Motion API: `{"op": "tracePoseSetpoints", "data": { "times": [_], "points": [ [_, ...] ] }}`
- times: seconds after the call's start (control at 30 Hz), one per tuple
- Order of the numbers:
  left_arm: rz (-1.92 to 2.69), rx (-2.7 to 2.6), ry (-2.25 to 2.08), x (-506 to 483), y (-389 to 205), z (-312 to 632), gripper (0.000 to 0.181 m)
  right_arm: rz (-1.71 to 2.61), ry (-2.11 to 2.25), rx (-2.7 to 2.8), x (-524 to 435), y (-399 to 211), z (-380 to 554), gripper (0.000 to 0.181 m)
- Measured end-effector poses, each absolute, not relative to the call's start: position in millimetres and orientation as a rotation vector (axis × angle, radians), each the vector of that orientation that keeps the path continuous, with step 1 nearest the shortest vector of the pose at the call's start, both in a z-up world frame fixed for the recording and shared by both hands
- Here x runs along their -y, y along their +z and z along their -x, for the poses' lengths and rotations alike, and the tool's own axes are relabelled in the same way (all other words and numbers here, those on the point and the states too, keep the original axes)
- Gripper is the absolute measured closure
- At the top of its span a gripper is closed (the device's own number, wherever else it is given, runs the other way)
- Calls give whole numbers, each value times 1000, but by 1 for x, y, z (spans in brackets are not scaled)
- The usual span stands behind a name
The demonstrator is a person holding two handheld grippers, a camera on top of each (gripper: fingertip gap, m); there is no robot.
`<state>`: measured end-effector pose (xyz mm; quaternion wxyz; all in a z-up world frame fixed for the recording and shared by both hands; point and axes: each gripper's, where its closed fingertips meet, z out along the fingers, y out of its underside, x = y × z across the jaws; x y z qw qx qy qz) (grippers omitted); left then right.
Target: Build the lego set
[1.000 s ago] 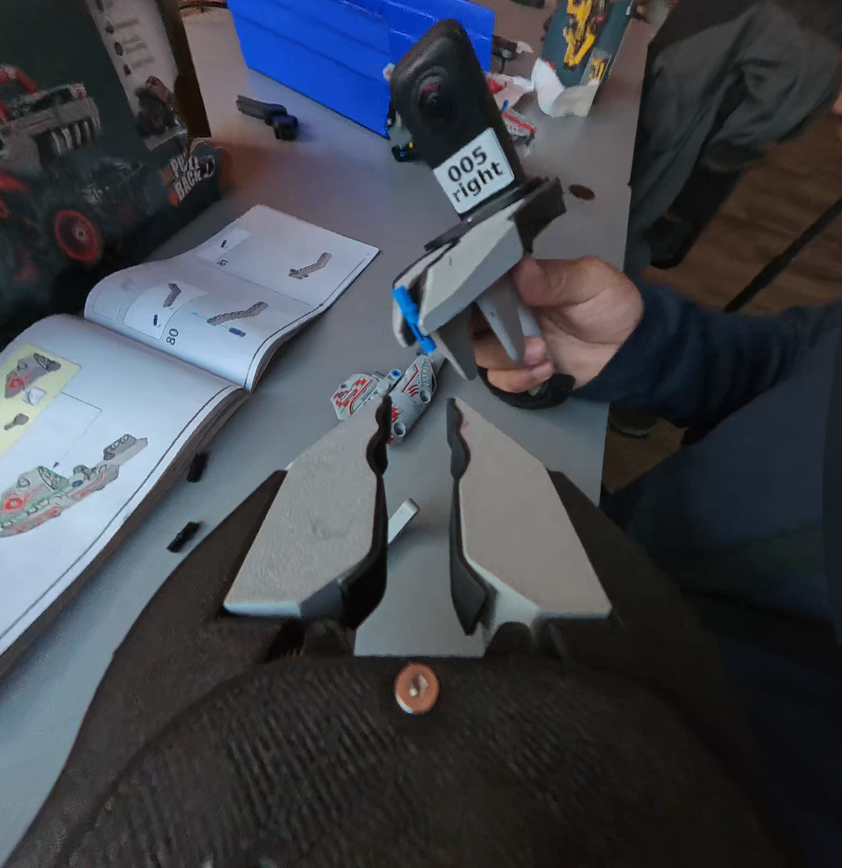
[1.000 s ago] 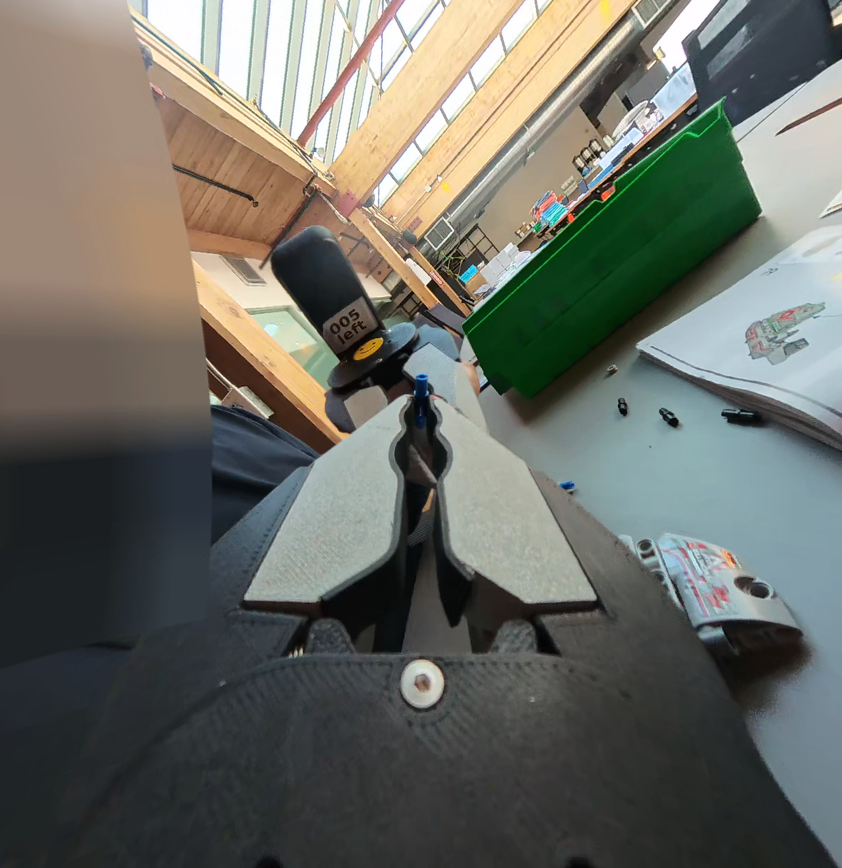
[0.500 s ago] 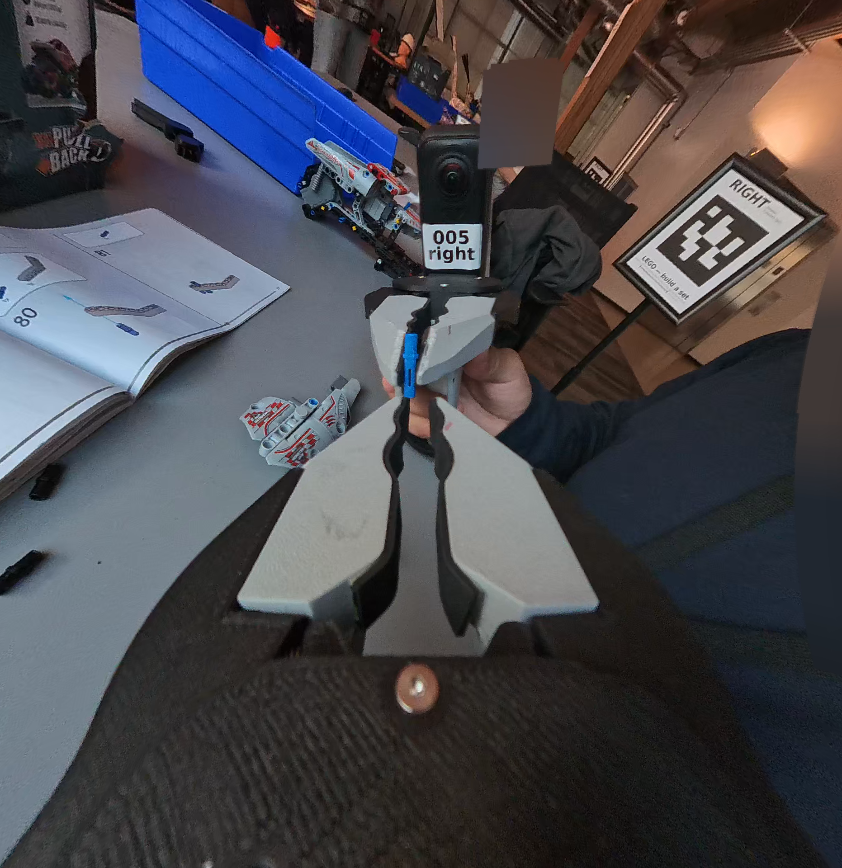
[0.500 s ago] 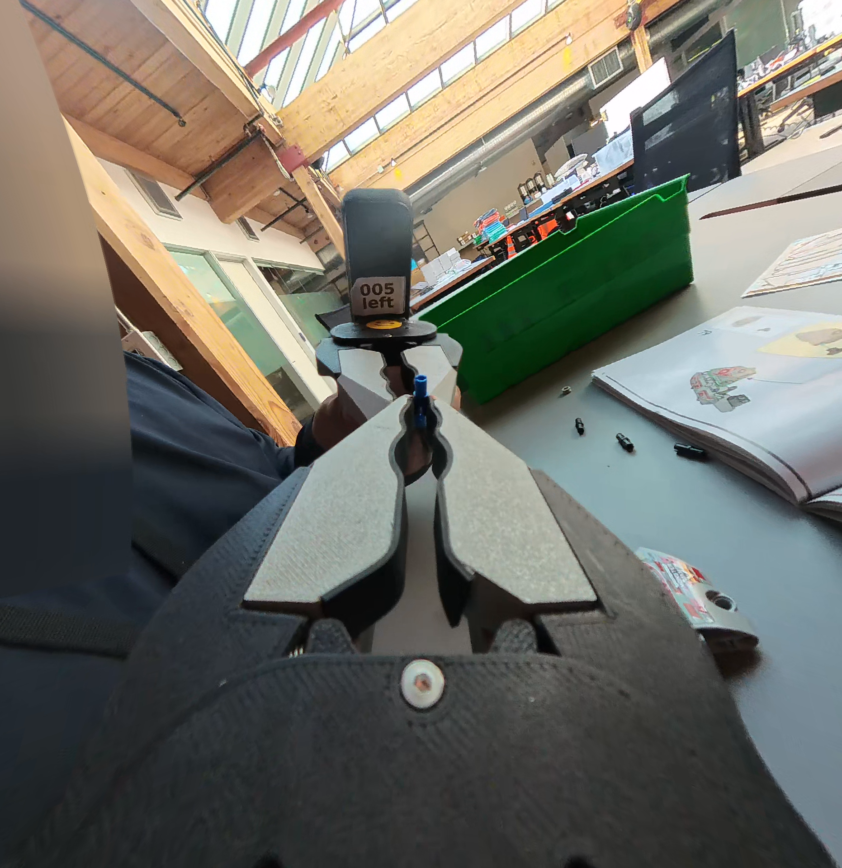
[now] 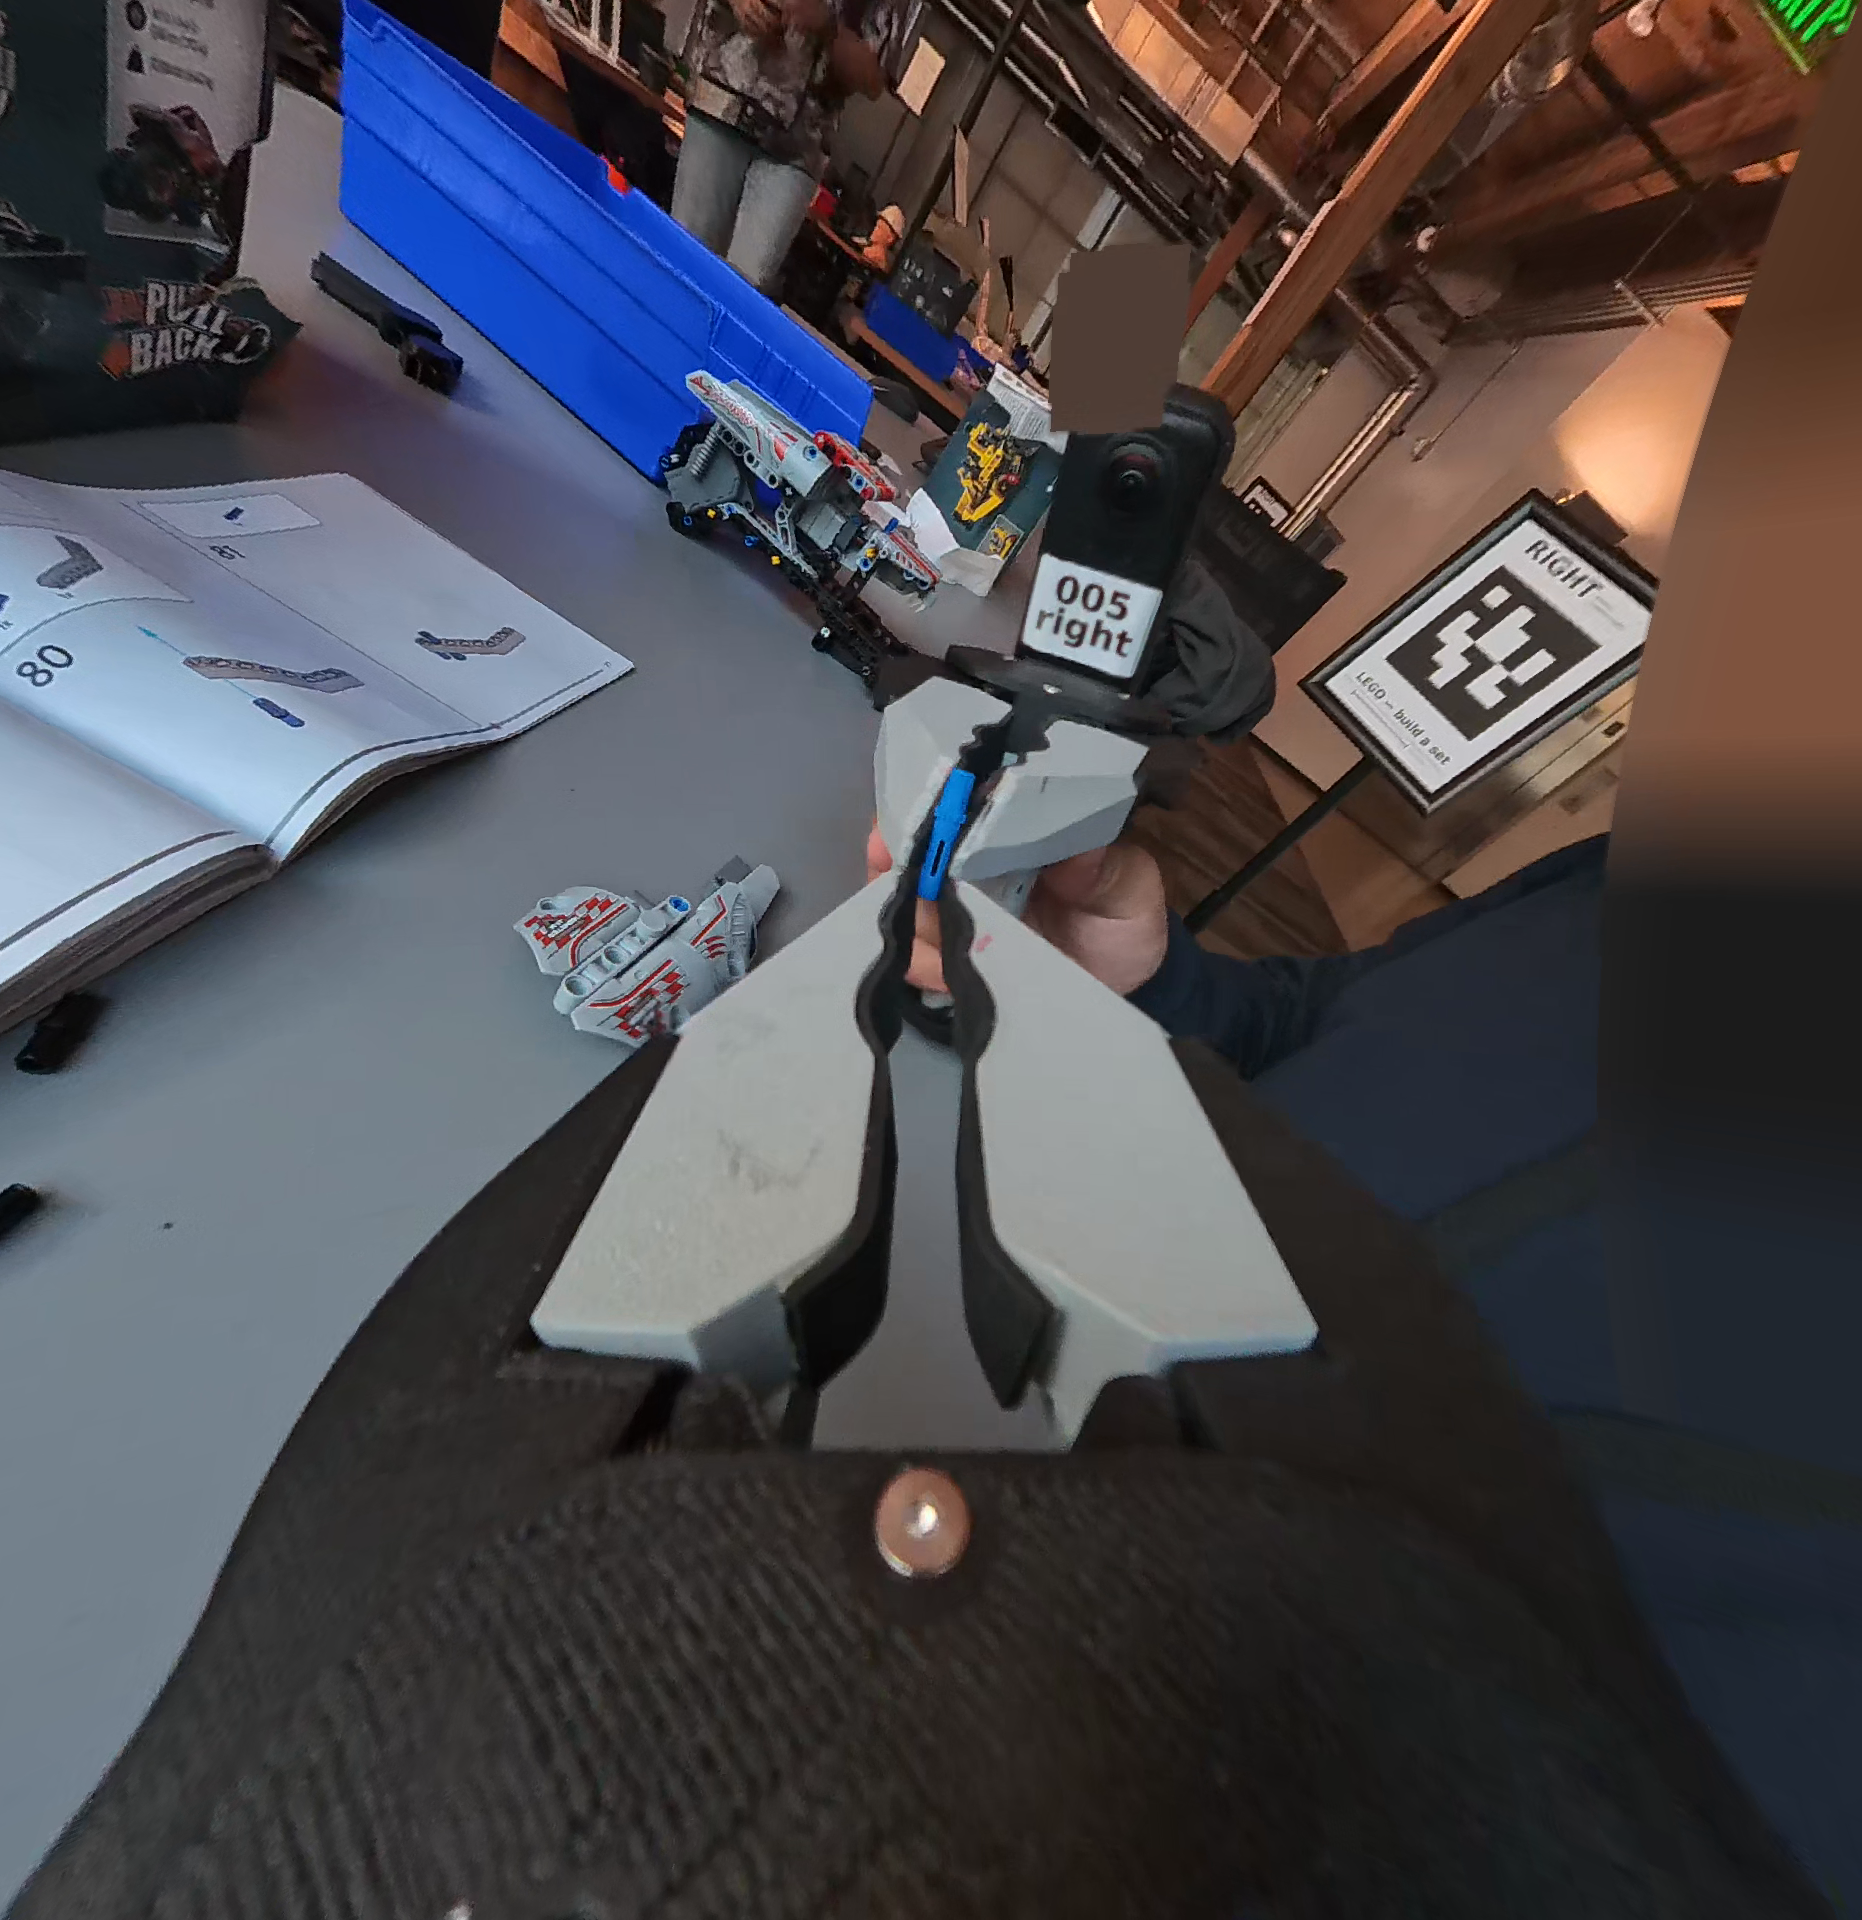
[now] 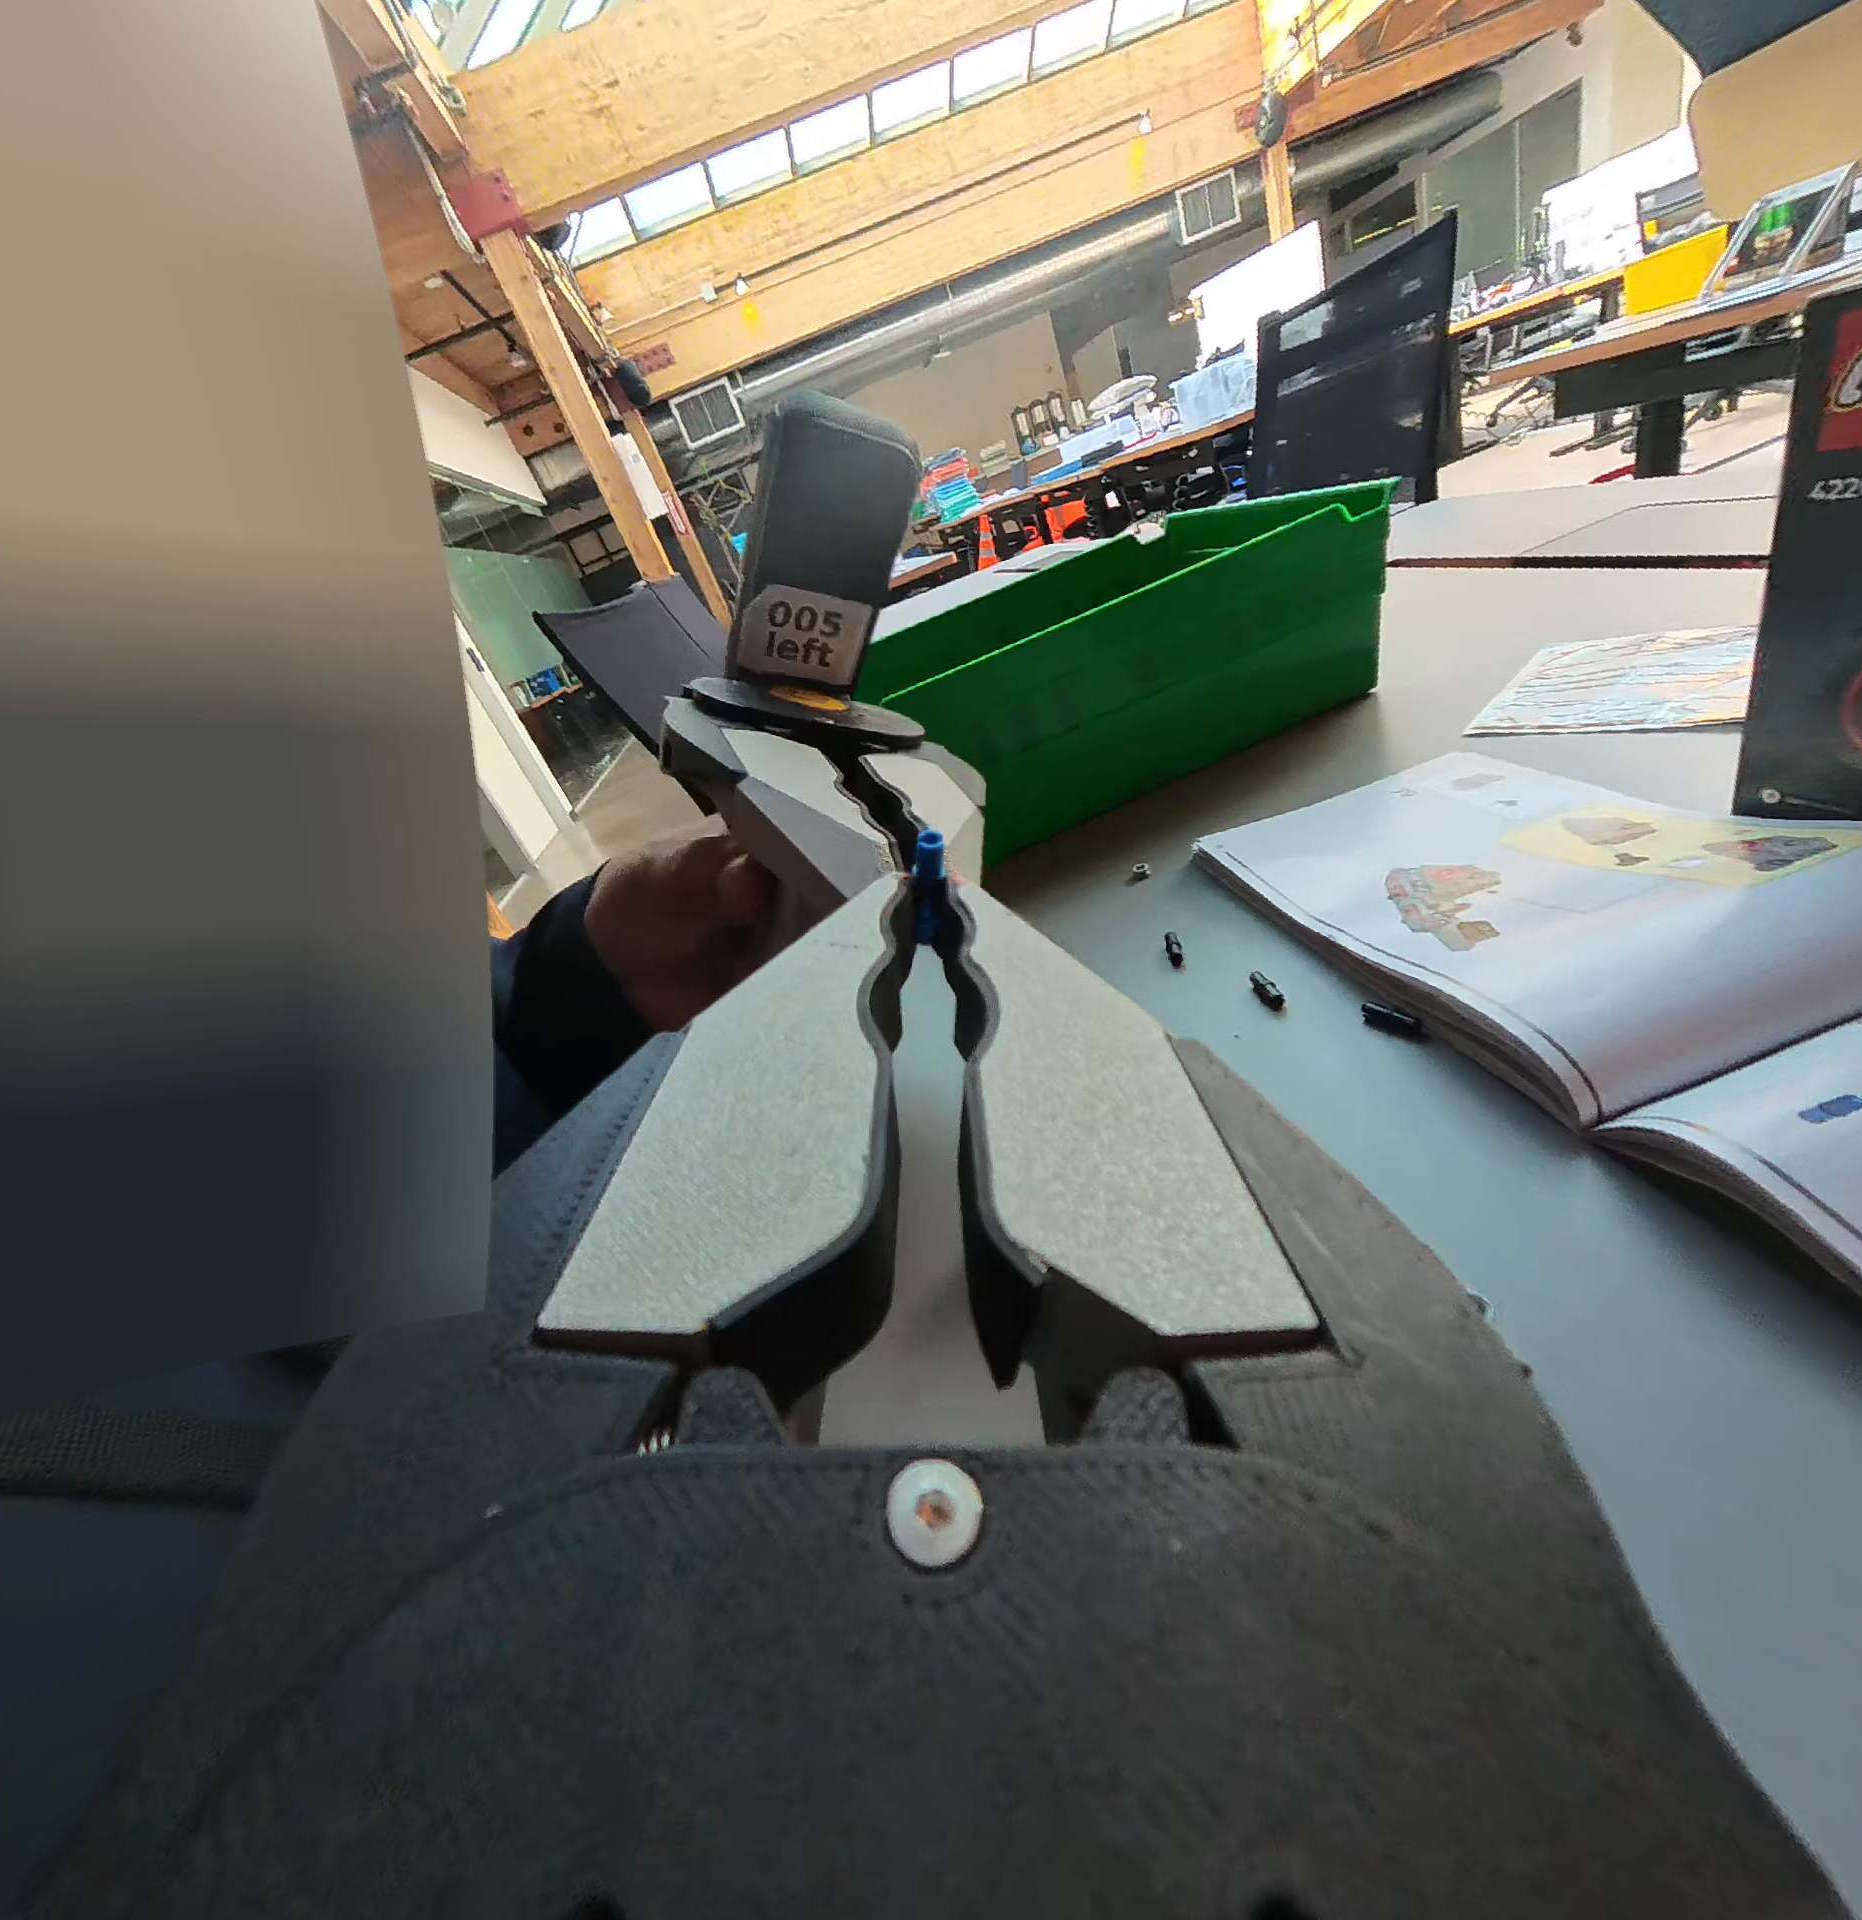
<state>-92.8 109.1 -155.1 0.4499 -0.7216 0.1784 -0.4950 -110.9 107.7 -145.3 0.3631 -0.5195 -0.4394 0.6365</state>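
My right gripper (image 6: pixel 925 896) is shut on a small blue pin (image 6: pixel 926 857), which sticks out past its fingertips. In the left wrist view the pin (image 5: pixel 943 826) hangs from the right gripper (image 5: pixel 948 831), held up in the air by a hand. My left gripper (image 5: pixel 932 902) faces it tip to tip, with its jaws drawn together. Its tips meet the pin's free end, and I cannot tell whether they pinch it. A small grey and red lego sub-assembly (image 5: pixel 641 961) lies on the grey table (image 5: pixel 283 1195) to the left of both grippers.
An open instruction booklet (image 5: pixel 231 665) lies on the left, with loose black pins (image 5: pixel 59 1029) beside it. A larger lego model (image 5: pixel 792 499) stands in front of a blue bin (image 5: pixel 553 260). A green bin (image 6: pixel 1145 644) and the set's box (image 6: pixel 1820 582) stand at the back. My left and right fingertips are right by each other.
My left gripper has closed from open, risen from the table and come up to the pin's free end. The right gripper has kept hold of the pin and turned to face it.
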Motion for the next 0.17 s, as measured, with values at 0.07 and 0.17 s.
{"op": "tracePoseSetpoints", "data": {
  "times": [0.07, 0.17],
  "points": [
    [1809, -491, -1134, -112, -159, 93, 180, 1370, 1628, 1134, -110, -149, 109, 180],
    [1861, -592, -964, -116, -168, 92, 181, 1447, 1663, 1141, -114, -158, 106, 180]
  ]
}}
